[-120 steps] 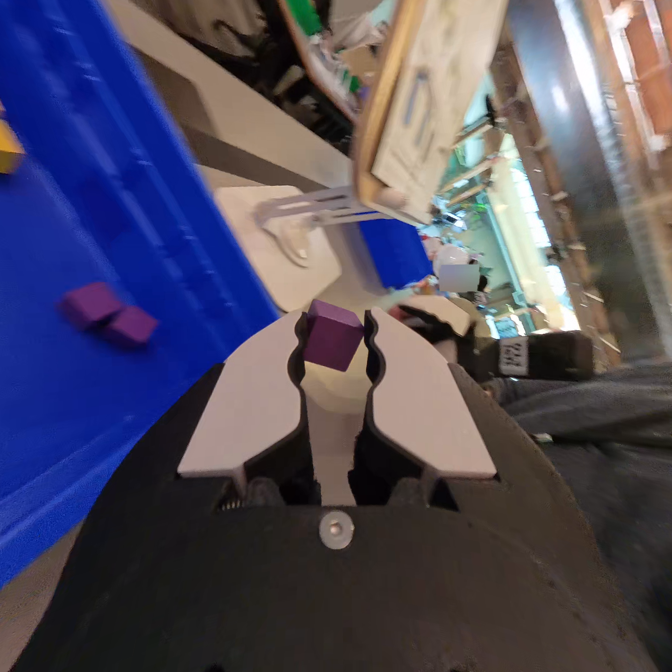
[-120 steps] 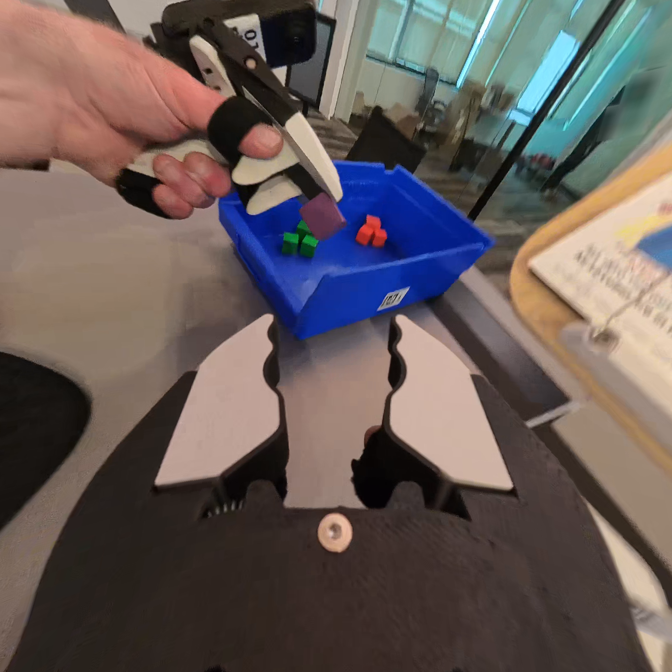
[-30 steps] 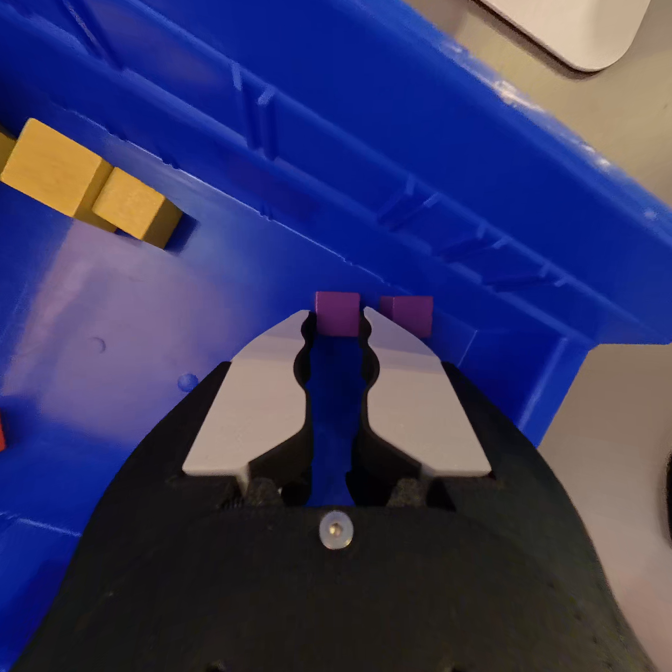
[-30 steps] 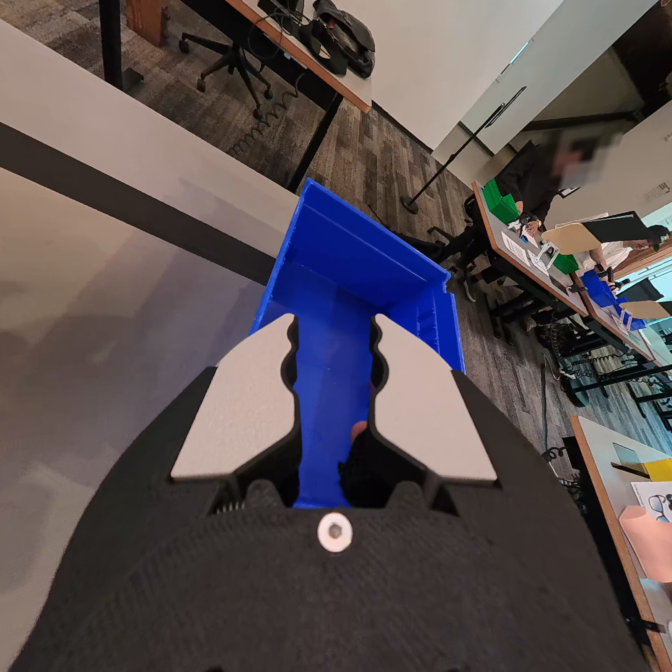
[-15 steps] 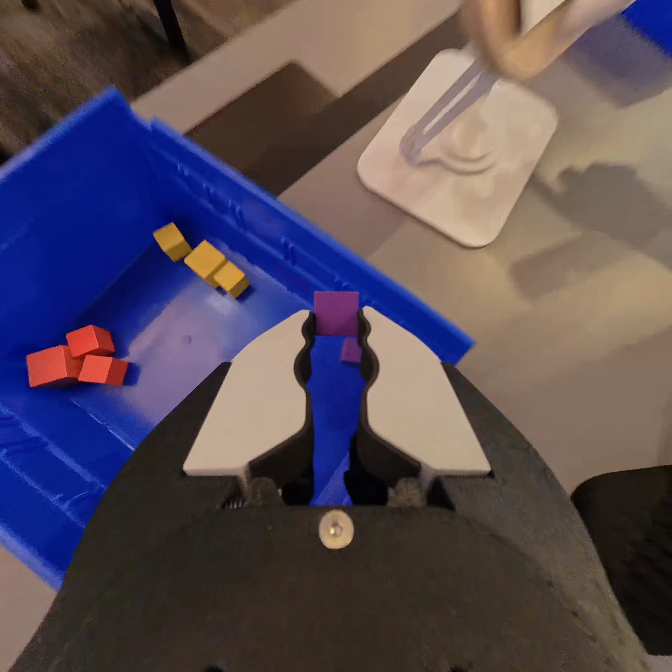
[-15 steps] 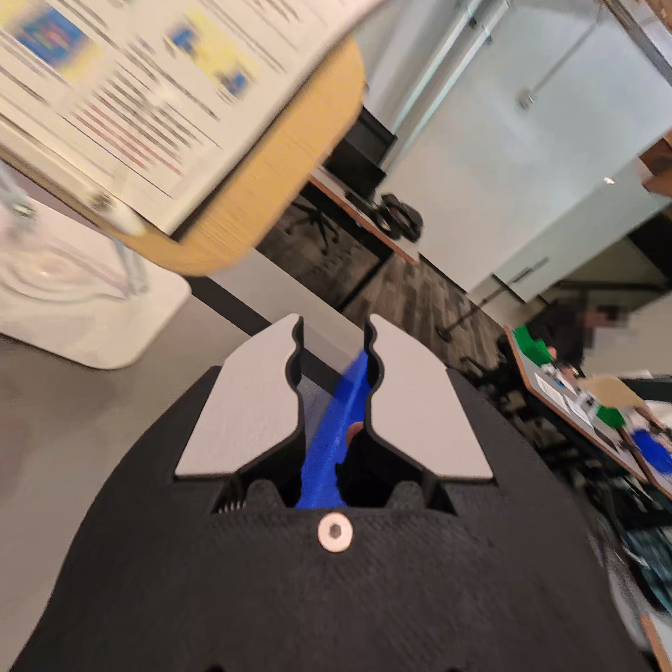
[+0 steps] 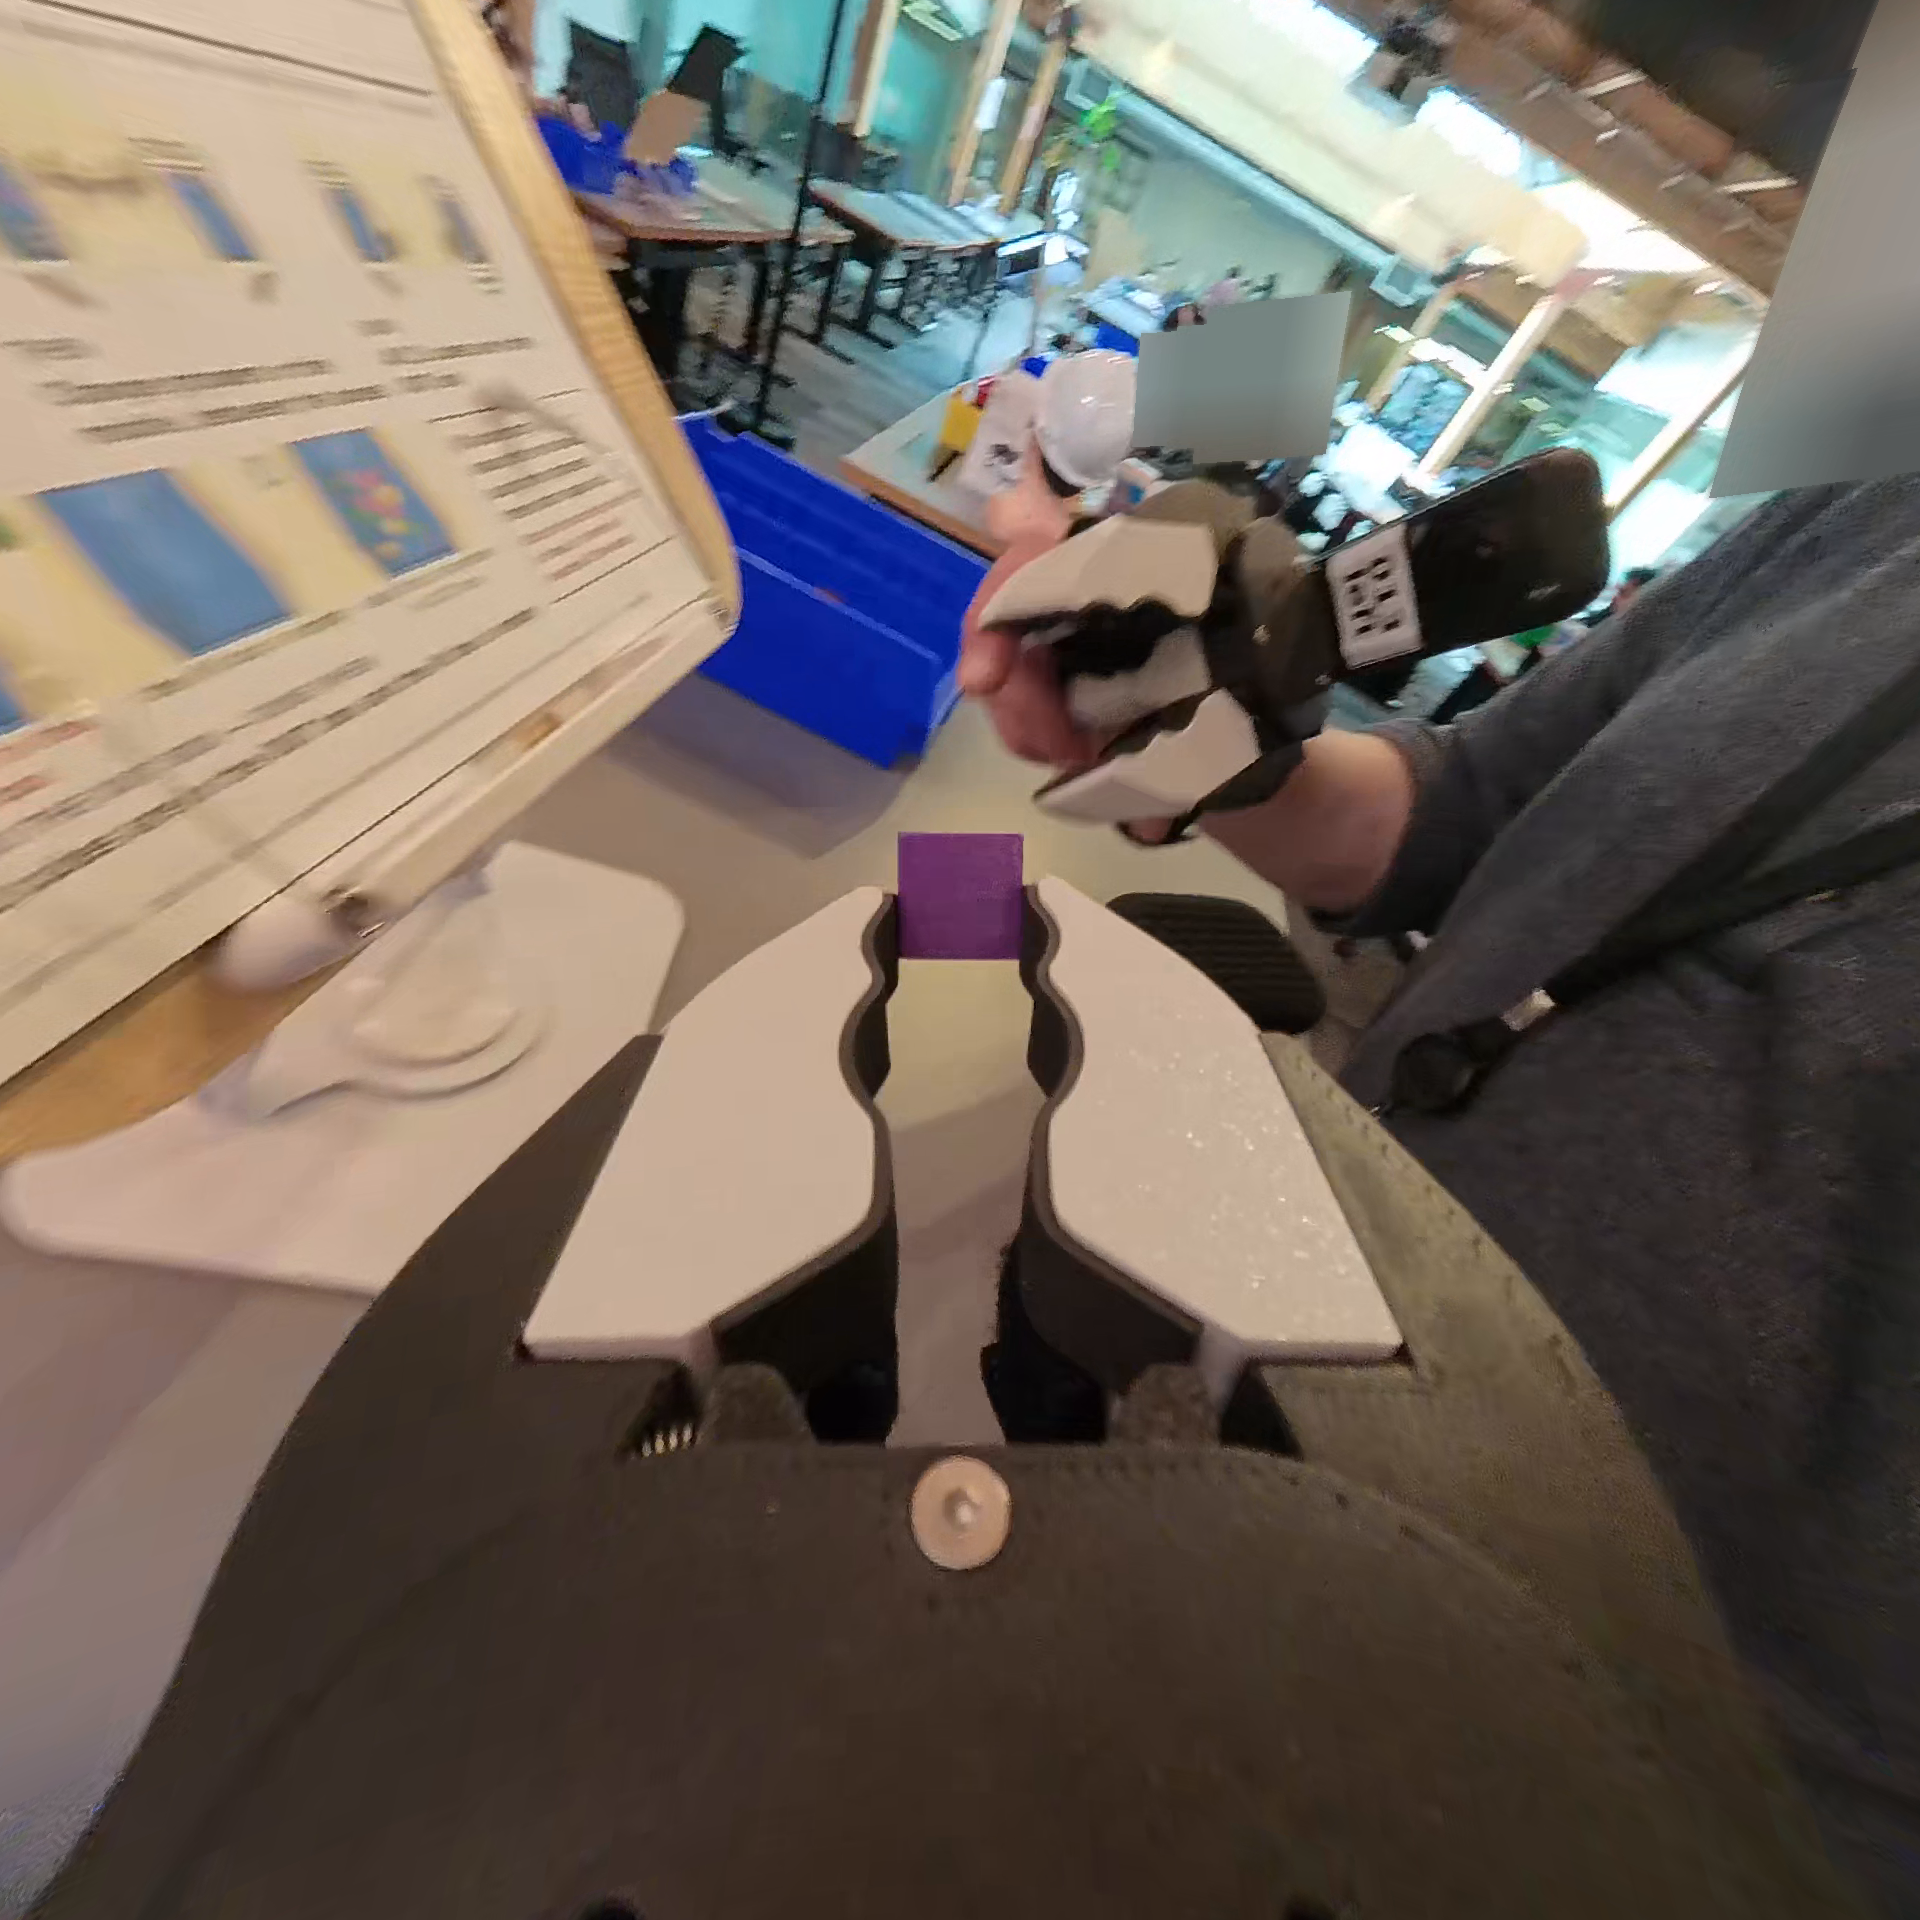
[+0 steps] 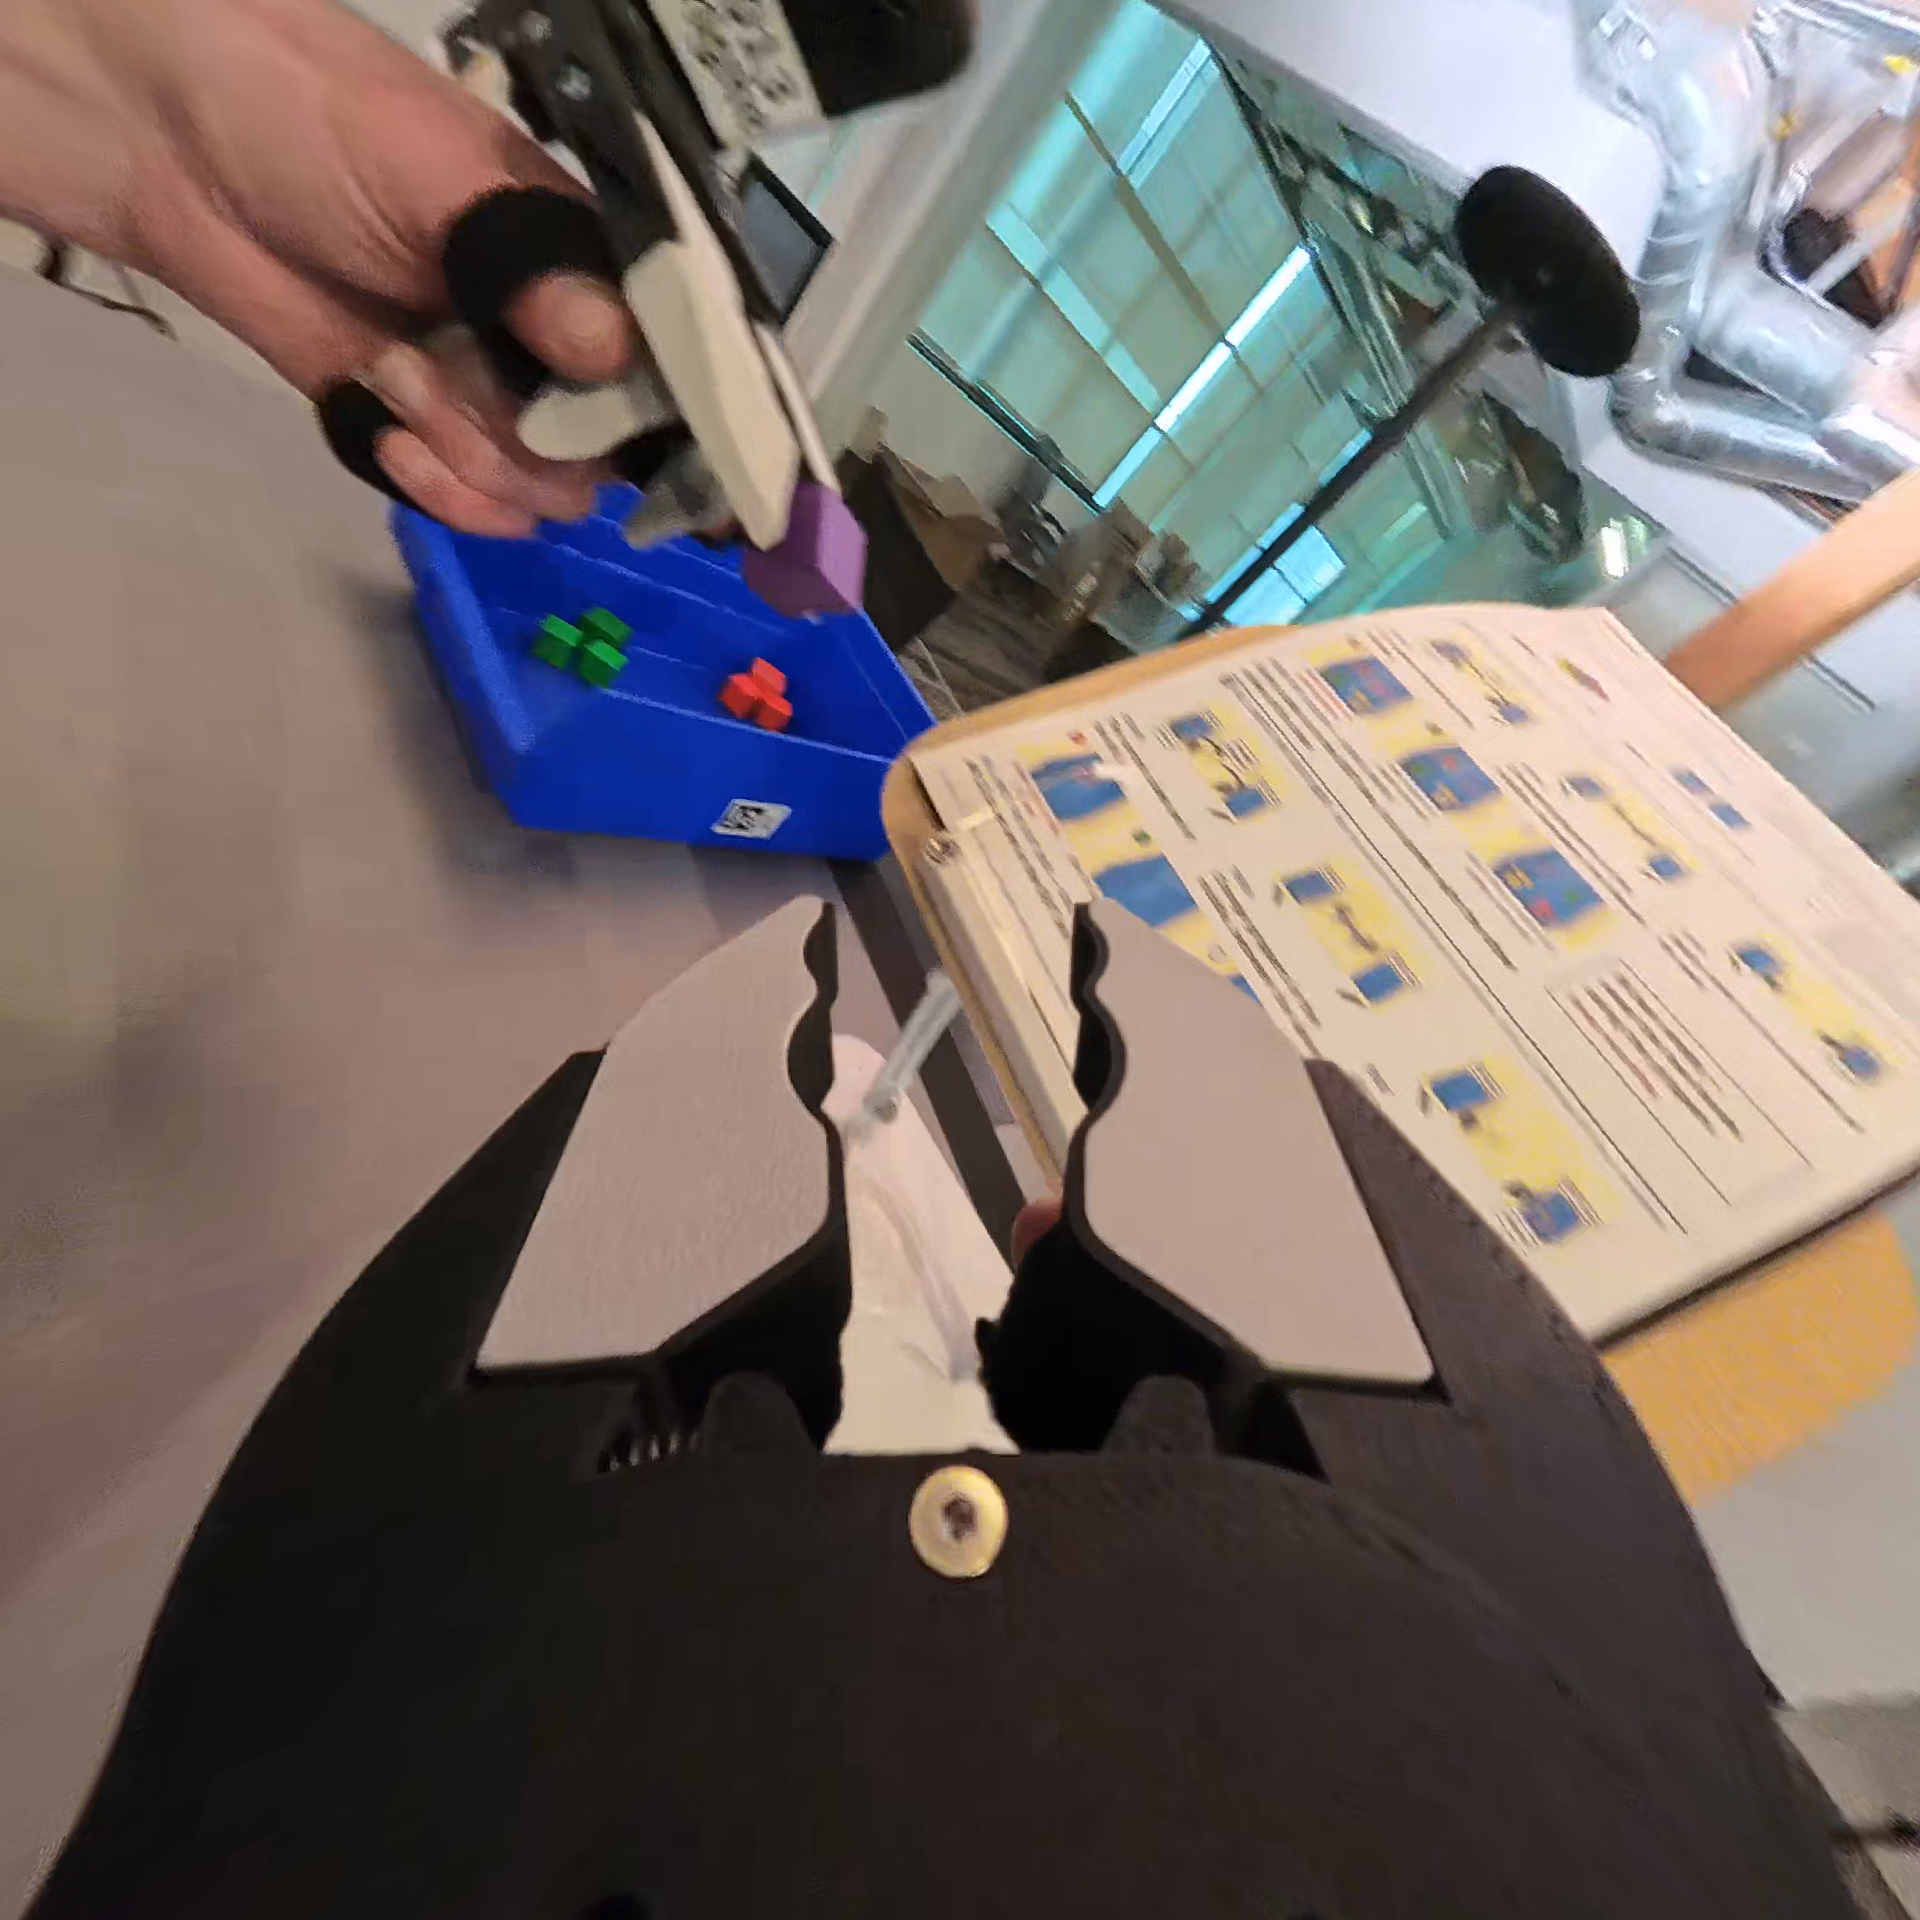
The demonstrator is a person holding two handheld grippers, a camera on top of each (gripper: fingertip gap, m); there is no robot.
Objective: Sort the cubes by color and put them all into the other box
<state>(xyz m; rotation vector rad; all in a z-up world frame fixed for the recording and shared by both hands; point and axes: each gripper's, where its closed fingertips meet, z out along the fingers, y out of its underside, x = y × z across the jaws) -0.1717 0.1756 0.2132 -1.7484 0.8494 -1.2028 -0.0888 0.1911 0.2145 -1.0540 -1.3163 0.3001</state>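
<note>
Your left gripper [image 7: 961,914] pinches the purple cube [image 7: 961,896] at its fingertips, up above the near rim of the blue box [image 8: 665,769] holding green and red cubes, while your right gripper [image 8: 951,966], open and empty, sits farther back.

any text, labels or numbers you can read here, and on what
None I can give as text.
Instruction sheet on the wooden board: print blurred, unreadable.
Sticker on the blue box: a code pattern, too small to read.
Tag on the right gripper: a square marker pattern, not words.
</note>
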